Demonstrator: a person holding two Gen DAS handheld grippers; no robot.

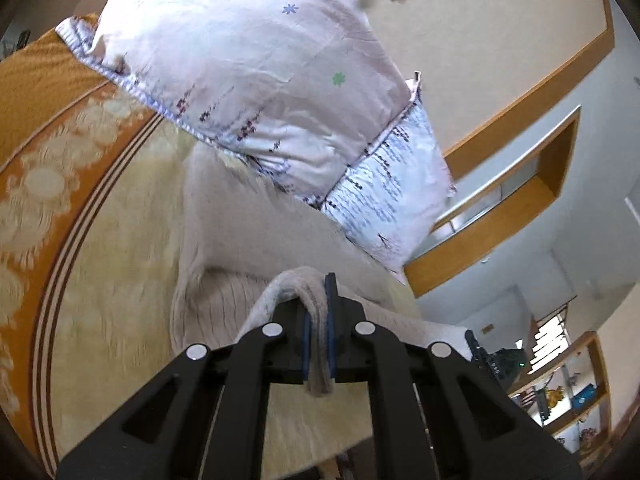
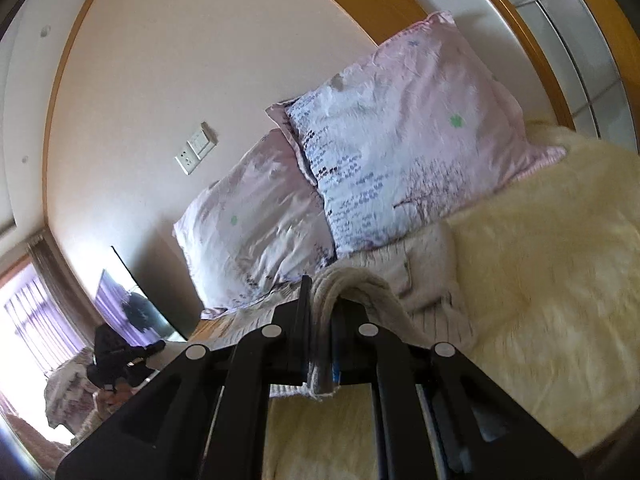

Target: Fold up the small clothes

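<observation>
A beige ribbed knit garment (image 1: 248, 240) lies on the cream bed cover, its far part against the pillows. My left gripper (image 1: 318, 292) is shut on a bunched edge of it and holds that edge lifted above the bed. In the right wrist view the same garment (image 2: 424, 276) spreads toward the pillows. My right gripper (image 2: 322, 300) is shut on another bunched edge, with cloth hanging down between the fingers.
Two pink and white printed pillows (image 1: 256, 68) (image 2: 404, 132) lean on the wall at the head of the bed. An orange patterned blanket (image 1: 44, 128) borders the cream cover (image 2: 540, 264). A wooden shelf (image 1: 520, 208) and a dark nightstand (image 2: 132, 304) flank the bed.
</observation>
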